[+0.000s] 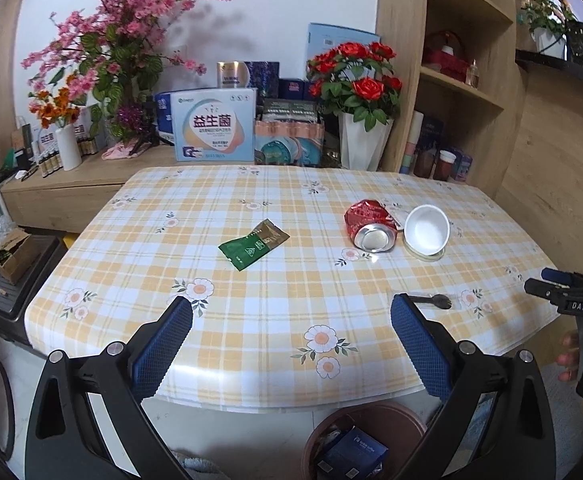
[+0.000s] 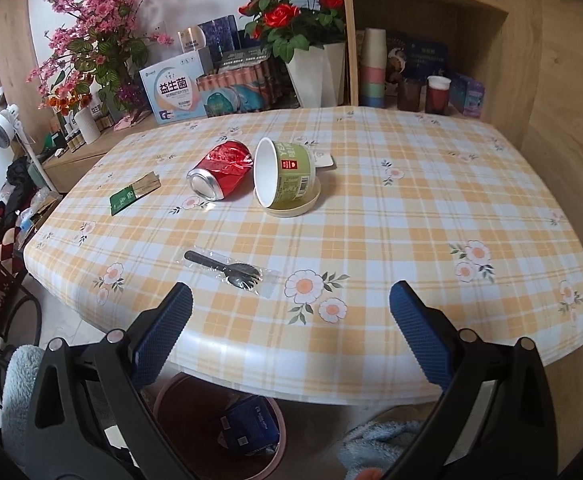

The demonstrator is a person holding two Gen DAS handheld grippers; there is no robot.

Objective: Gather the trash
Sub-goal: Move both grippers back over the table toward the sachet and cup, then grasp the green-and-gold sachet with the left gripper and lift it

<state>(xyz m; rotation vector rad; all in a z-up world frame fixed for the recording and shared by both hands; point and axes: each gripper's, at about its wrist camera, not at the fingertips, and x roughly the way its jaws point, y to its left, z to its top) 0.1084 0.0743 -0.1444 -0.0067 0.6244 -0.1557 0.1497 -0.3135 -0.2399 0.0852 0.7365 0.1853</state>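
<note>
Tongs first: the left gripper and the right gripper both have their blue pads wide apart with nothing between them, and both hover over the near edge of the table. The trash lies on the checked cloth: a wrapped plastic fork close to the near edge, a green sachet near the middle toward the left side, and a crushed red can touching a paper cup that lies on its side, toward the far right part. A brown bin stands on the floor under the near edge, with a blue box already in it. I think the flat things are the risk: the sachet and the thin fork wrapper give the pads little to bite, so they may slide on the smooth cloth. The can is round and could roll when touched, and it may push the cup along. Nothing blocks the way on the table; flower vases and boxes stand well behind its far edge.
</note>
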